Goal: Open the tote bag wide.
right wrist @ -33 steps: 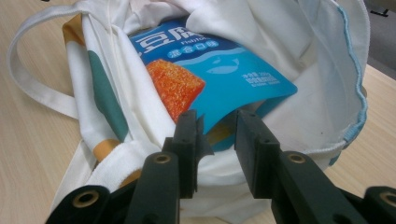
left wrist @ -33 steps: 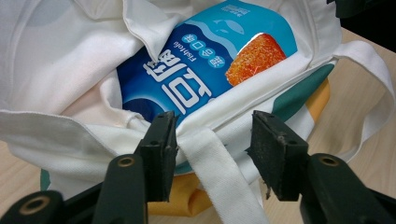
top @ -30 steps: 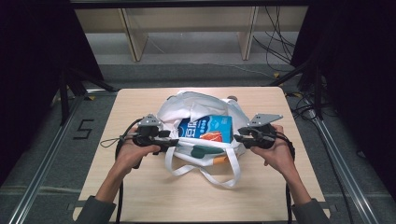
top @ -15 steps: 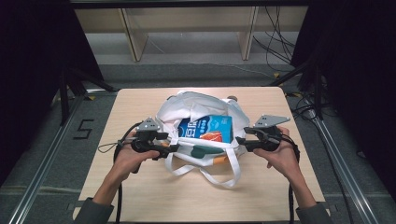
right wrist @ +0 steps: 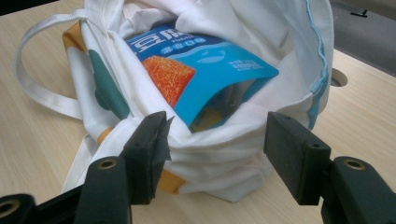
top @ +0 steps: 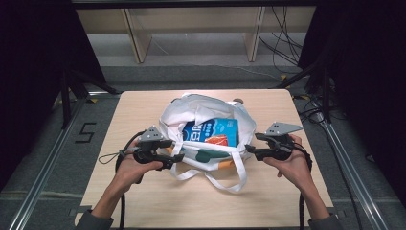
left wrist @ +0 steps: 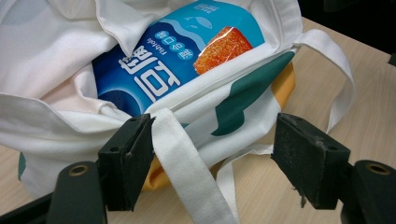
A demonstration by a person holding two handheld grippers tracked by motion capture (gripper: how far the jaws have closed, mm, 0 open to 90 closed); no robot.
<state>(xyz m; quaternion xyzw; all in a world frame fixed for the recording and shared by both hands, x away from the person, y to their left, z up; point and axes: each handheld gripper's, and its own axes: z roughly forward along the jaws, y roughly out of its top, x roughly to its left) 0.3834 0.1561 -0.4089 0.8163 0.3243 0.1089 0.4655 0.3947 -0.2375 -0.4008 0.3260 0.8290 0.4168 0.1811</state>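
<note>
A white cloth tote bag [top: 210, 115] with green and orange patches lies open in the middle of the wooden table [top: 143, 201]. A blue snack packet [top: 210, 132] with an orange picture sits in its mouth [left wrist: 187, 56] [right wrist: 205, 70]. My left gripper [top: 177, 160] is at the bag's left edge. Its jaws have just been opening and stand open, with a white strap [left wrist: 182, 163] and the bag's rim between them [left wrist: 212, 135]. My right gripper [top: 249, 149] is at the bag's right edge. Its jaws have just been opening too, and stand open around the bunched rim [right wrist: 217, 126].
One handle loop [top: 230, 184] lies on the table in front of the bag. A round hole [right wrist: 340, 77] is in the tabletop behind the bag. Metal rails [top: 43, 177] run along both sides of the table, and cables [top: 287, 43] lie on the floor at the back right.
Both grippers' jaws have spread apart from the bag's edges, and the cloth between them has gone slack. The hands have hardly moved and the bag stays in place.
</note>
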